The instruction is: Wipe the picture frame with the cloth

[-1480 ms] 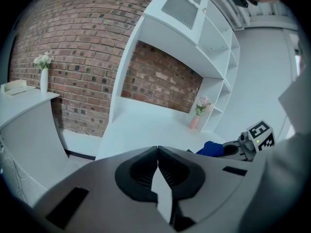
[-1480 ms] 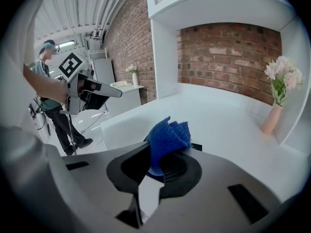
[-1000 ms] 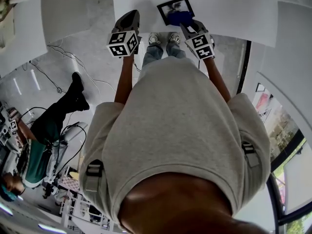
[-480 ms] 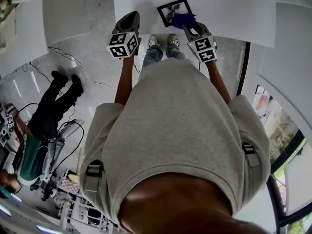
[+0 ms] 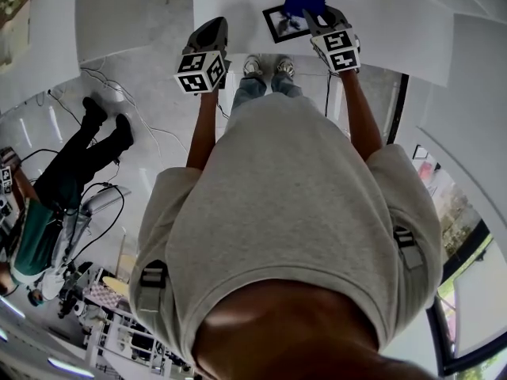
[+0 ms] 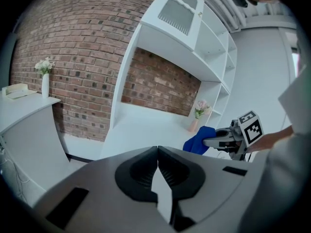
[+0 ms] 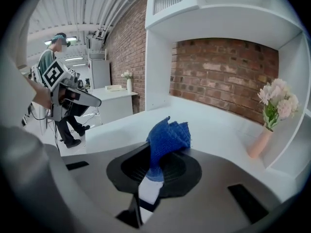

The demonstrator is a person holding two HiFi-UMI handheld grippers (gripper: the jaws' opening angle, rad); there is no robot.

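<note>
A black picture frame [image 5: 285, 24] lies flat on the white table [image 5: 396, 22]. My right gripper [image 5: 313, 13] is shut on a blue cloth [image 5: 305, 2], held by the frame's far right corner. In the right gripper view the cloth [image 7: 167, 139] bunches up out of the shut gripper [image 7: 162, 152], which points level over the counter; the frame is out of that view. My left gripper [image 5: 211, 24] hovers at the table's near edge, left of the frame. In its own view the left gripper [image 6: 157, 150] is shut on nothing, and the cloth [image 6: 198, 141] shows to the right.
A pink vase with flowers [image 7: 266, 130] stands in the white shelf alcove against a brick wall. Another vase [image 6: 44, 80] stands on a side counter. A person [image 5: 71, 172] stands on the floor to my left among cables and equipment.
My right gripper has carried the cloth off the frame's face, away from me toward the frame's far right corner. The left gripper has stayed put. The person at the left has shifted.
</note>
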